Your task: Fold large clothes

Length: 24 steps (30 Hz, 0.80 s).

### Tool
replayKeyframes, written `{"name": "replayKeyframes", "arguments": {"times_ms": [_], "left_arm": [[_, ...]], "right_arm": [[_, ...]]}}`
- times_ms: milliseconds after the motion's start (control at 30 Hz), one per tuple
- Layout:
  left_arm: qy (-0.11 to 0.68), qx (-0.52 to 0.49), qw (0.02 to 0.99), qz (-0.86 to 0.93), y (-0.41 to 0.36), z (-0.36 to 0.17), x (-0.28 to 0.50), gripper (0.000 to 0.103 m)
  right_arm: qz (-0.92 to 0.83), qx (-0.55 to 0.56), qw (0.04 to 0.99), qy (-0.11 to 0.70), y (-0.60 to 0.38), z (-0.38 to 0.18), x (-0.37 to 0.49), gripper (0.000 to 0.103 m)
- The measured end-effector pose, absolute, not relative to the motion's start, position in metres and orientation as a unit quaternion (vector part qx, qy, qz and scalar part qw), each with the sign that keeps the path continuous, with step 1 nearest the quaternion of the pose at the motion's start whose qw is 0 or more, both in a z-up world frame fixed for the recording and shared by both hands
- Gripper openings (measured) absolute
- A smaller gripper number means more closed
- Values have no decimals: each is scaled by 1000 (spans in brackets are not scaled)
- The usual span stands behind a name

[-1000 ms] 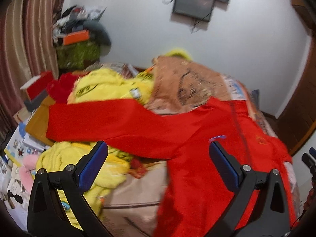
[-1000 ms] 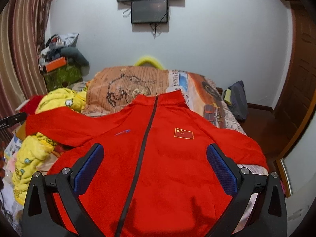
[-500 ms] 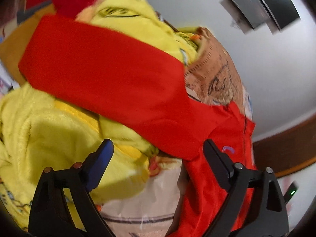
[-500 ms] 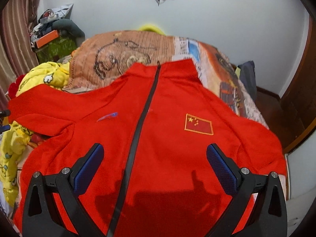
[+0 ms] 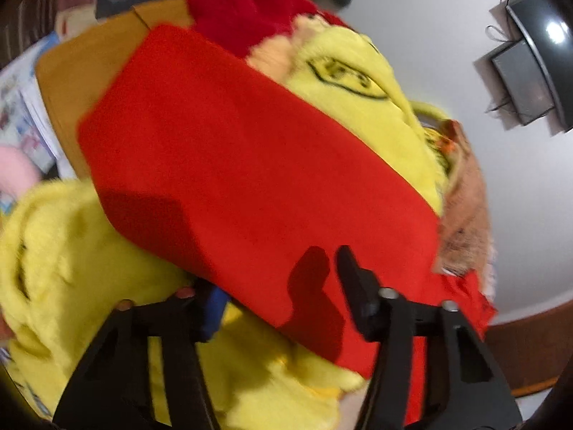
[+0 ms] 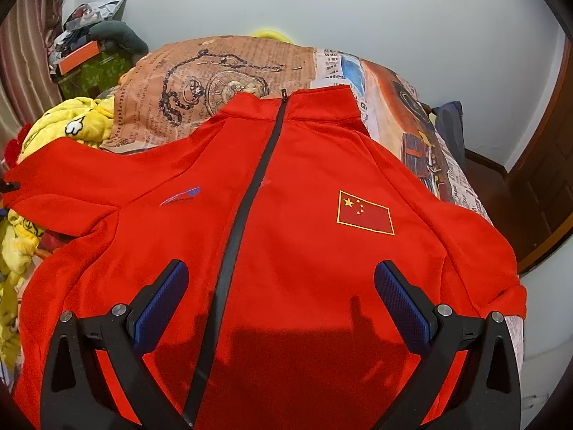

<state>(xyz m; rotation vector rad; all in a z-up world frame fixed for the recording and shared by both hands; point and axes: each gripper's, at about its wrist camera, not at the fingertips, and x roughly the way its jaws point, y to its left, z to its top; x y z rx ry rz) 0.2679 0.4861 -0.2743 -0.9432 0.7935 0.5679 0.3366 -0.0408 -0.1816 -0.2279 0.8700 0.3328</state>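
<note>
Red jacket (image 6: 286,243) is spread zipped on the bed (image 6: 422,132), its sleeve (image 5: 250,179) straddled by the closing left tongs (image 5: 279,286) and possibly pinched together with the yellow blanket (image 5: 71,251) beneath, while the right tongs (image 6: 283,286) are held open above the chest.

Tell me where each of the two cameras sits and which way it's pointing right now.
Left wrist: rides on the left gripper, tilted, close over the red jacket's sleeve lying on yellow plush fabric; both black fingers show, straddling the sleeve's lower edge.
Right wrist: rides on the right gripper, looking along the bed over the jacket's zipped front toward the white wall; both fingers show, spread wide.
Shared: the red jacket, yellow plush fabric and white wall.
</note>
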Motion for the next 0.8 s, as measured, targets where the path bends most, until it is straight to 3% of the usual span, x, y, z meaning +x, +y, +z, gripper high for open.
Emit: {"name": "replayKeyframes", "arguments": {"times_ms": [67,100,167,400,600,800], "left_arm": [[369,-403,784,295,484,-268,271,42],[370,-379,790,309,481,-261,275,27],[375,-339,799,325,475,-250,282,10],[350,-182,863,316,412,-169,313,7],[316,-131,911,229,340,-109,348,6],[321,-110,933,121,254,-92,395,6]], "right_arm": [[158,-110,888,418,-42,-181,336,103],[158,-110,888,417,-42,-180,336,103],[157,-111,889,415,-43,-178,334,103],[155,-127,896,397,-52,-164,326,103],[155,-133,899,387,-62,-157,321,103],[156,-121,898,392,-78,-155,321,103]]}}
